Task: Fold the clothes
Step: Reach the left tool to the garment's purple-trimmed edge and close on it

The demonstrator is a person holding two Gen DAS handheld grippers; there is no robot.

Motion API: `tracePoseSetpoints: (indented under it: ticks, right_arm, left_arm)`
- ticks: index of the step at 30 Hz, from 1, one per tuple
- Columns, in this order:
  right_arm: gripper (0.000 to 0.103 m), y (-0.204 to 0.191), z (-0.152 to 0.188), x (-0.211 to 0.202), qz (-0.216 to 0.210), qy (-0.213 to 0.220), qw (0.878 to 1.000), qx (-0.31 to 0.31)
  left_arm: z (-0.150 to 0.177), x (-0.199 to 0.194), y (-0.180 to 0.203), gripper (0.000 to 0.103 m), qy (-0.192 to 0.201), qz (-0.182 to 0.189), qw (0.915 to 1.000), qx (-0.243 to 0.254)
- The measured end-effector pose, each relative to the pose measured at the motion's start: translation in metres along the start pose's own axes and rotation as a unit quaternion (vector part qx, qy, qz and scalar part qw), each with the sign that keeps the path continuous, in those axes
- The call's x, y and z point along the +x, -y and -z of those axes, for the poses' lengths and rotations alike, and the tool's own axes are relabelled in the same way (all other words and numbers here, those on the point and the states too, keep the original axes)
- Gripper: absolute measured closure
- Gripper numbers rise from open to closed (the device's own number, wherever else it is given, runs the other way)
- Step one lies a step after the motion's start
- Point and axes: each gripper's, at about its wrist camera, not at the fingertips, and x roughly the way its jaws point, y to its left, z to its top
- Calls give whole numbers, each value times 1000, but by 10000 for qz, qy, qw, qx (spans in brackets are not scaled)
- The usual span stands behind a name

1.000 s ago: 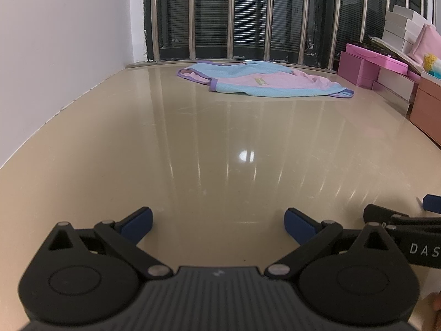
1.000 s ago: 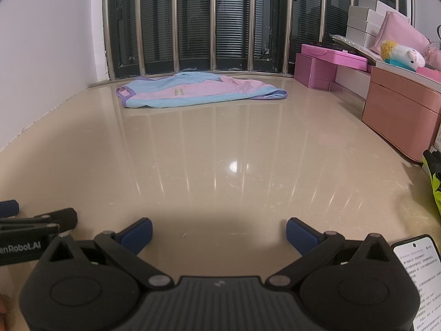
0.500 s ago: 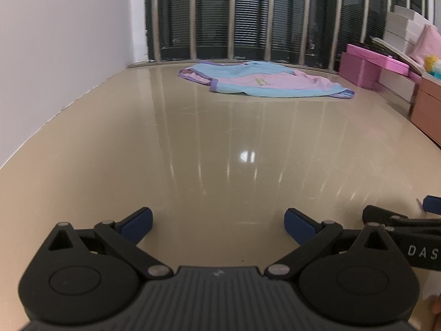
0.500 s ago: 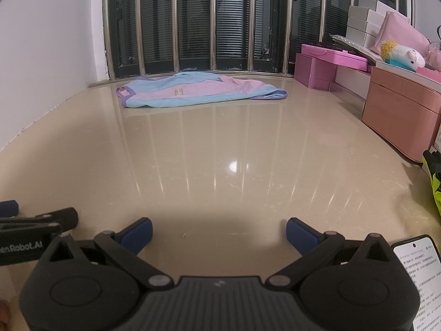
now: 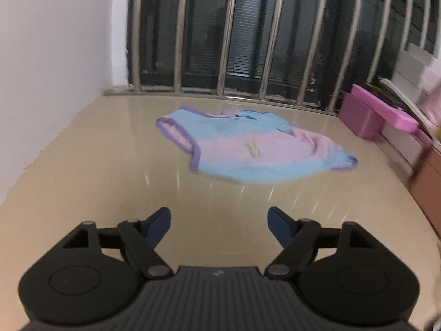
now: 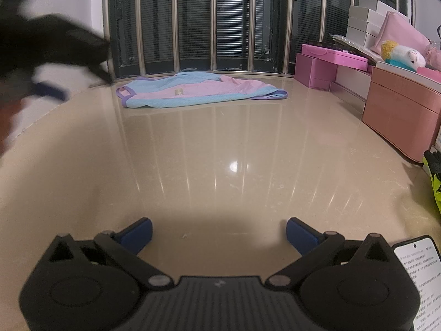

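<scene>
Glossy beige floor (image 6: 220, 138), barred window behind. The shirt (image 5: 248, 149) lies spread at the far end, unfolded, so all the folding's still to do. Left gripper (image 5: 219, 224), fingers just narrowing but parted and empty, closes in; right gripper (image 6: 219, 234) hangs back, fingers wide, empty.

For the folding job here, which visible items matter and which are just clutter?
Job:
- pink and blue garment, spread on the floor
- left tool, open, empty, its jaws just narrowing
- right tool, open, empty

Lying about:
- pink boxes
- plush toy
- phone
</scene>
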Motion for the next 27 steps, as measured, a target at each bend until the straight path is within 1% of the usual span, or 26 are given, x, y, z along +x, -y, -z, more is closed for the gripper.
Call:
tracePoseSetpoints:
  ticks: [1,2,3,4,7,9,11,13,14,15,16,19,21,23,25,27]
  right_arm:
    - [0,0,0,0,-1,0,10000,1]
    - [0,0,0,0,-1,0,10000,1]
    - [0,0,0,0,-2,3,10000,4]
    - [0,0,0,0,-3,3,10000,4]
    - [0,0,0,0,-1,2,10000,6]
    - [0,0,0,0,-1,2,10000,7]
    - [0,0,0,0,-1,3,10000,9]
    - [0,0,0,0,-2,3,10000,9]
    - [0,0,0,0,-3,3,10000,10]
    - [0,0,0,0,-6,3,10000,7]
    - [0,-1,0,0,-8,3,10000,4]
    - [0,-2,0,1,-20,2,10000,-10]
    - [0,-2,0,2,-24,3,10000,-14]
    - [0,-1,0,2,-25,4,10000,-7]
    - [0,-1,0,2,-26,3,10000,-8]
    - [0,0,-1,3,-27,1,10000,-13]
  left_arm:
    - [-12,20,0,25,-107,-26,9999,-42]
    - [-20,42,-1,25,-246,-132,9996,-34]
    - [-27,63,-3,28,-381,-238,9990,-34]
    - [-30,80,-7,30,-499,-330,9982,-66]
    - [-39,124,-15,32,-719,-418,9963,-217]
    - [-44,143,-20,37,-823,-333,9955,-334]
    - [-49,157,-24,38,-878,-227,9951,-406]
    - [-54,164,-22,48,-867,-318,9952,-318]
    - [-55,167,-21,61,-880,-371,9951,-270]
    - [-57,169,-20,83,-890,-411,9949,-231]
    - [-57,169,-20,94,-889,-402,9950,-230]
    - [-59,169,-21,97,-872,-372,9952,-225]
    - [-57,158,-23,98,-731,-336,9966,-203]
    - [-53,139,-26,99,-507,-219,9985,-55]
    - [-50,118,-28,99,-354,-223,9990,160]
    - [-47,96,-37,100,-248,-185,9994,151]
